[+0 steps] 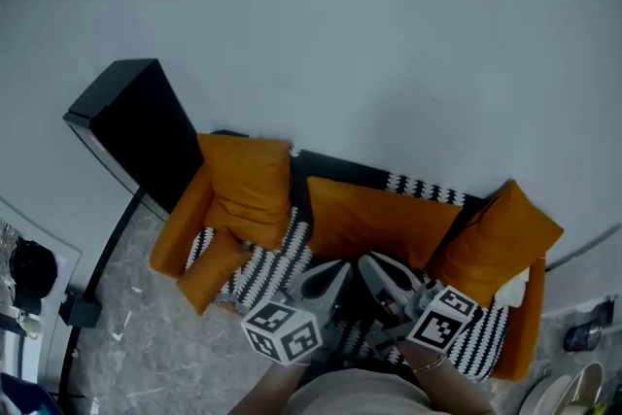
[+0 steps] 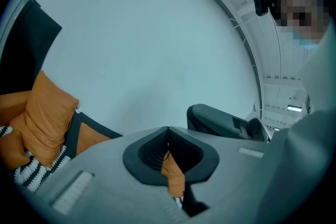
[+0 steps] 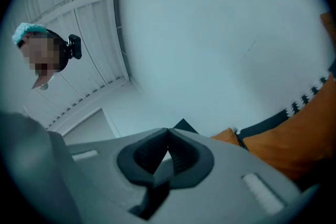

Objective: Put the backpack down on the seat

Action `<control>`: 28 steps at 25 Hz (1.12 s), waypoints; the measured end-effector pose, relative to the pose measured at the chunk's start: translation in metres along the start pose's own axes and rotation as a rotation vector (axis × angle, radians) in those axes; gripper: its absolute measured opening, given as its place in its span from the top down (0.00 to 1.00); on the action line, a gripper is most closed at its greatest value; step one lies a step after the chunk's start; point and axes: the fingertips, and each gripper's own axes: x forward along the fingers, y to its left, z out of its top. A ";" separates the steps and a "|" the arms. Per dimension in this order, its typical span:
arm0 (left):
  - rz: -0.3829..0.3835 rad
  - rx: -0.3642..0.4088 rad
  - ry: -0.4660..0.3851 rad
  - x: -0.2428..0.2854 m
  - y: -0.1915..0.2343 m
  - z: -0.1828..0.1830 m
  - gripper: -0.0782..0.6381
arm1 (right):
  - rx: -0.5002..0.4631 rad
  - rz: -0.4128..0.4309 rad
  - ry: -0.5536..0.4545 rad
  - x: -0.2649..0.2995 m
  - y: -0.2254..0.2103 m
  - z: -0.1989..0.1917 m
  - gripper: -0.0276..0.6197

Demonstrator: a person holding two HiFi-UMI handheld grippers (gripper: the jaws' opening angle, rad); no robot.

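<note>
**Both claws shut over the sofa seat; backpack not plainly seen**

The left claw (image 2: 168,129) and the right claw (image 3: 168,132) are seen pressed together at the tips. Nothing shows plainly between them, and whether anything thin is pinched cannot be told. They are held side by side at the lower centre of the head view, over the striped seat (image 1: 260,272) of the sofa, probably so that a load is carried level. The backpack is not clearly shown; a dark mass (image 1: 352,318) beneath the claws may be it.

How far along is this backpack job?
Nothing looks done: no backpack lies on the sofa seat. In hand: the left gripper and right gripper both have fingers shut with nothing seen between them. Remaining: the backpack, which I cannot spot, must reach the seat.
</note>
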 end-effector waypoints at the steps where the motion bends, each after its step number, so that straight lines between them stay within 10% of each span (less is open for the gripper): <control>1: 0.003 0.004 -0.002 -0.001 0.000 0.001 0.88 | -0.012 0.006 0.003 0.002 0.002 0.000 0.95; 28: 0.092 0.013 0.002 -0.004 0.018 -0.003 0.88 | -0.199 -0.017 0.129 0.014 -0.003 -0.022 0.95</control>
